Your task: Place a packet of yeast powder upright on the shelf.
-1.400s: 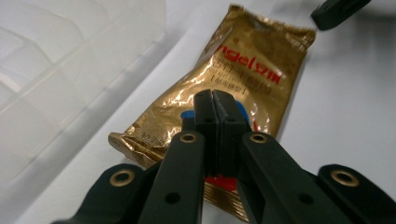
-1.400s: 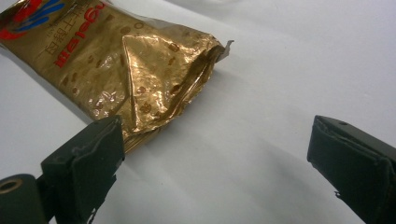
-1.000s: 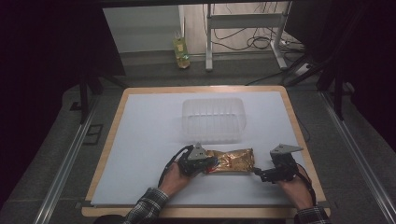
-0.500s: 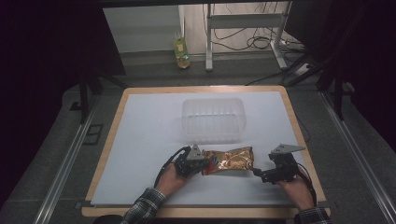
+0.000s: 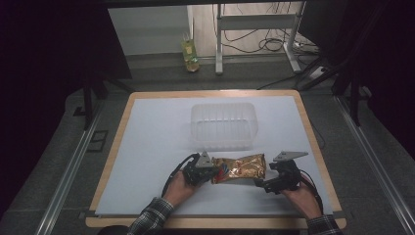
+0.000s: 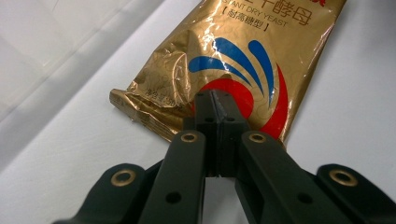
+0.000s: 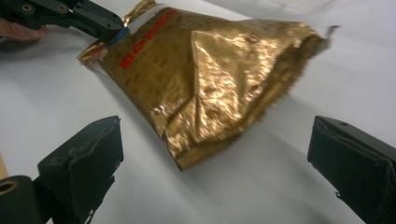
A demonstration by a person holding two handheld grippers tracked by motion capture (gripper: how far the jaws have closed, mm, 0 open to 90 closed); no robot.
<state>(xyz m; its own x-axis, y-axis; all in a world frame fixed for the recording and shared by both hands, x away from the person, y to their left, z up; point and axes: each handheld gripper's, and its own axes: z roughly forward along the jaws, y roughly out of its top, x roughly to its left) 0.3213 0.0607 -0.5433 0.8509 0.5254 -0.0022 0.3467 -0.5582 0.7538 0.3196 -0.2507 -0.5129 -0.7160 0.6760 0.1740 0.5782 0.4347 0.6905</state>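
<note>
A gold foil yeast packet [image 5: 240, 168] lies on the white table sheet [image 5: 147, 147], near the person's edge, just in front of a clear plastic tub [image 5: 224, 125] that stands apart from it. The left gripper [image 5: 211, 172] has its jaws pressed together on the packet's left end; in the left gripper view the two black tips meet on the foil's edge [image 6: 212, 100], right over a red arc with blue strokes above it. Printed there in brown is "STANT DRY YEAST", the first letters cut off by the frame, along with Chinese characters in brackets. In the right gripper view the other face of the packet [image 7: 210, 79] shows crumpled gold foil and small red writing too blurred to read. The right gripper [image 5: 259, 184] sits just beside the packet's right end, jaws spread wide, touching nothing, with the packet's end lying ahead between them
</note>
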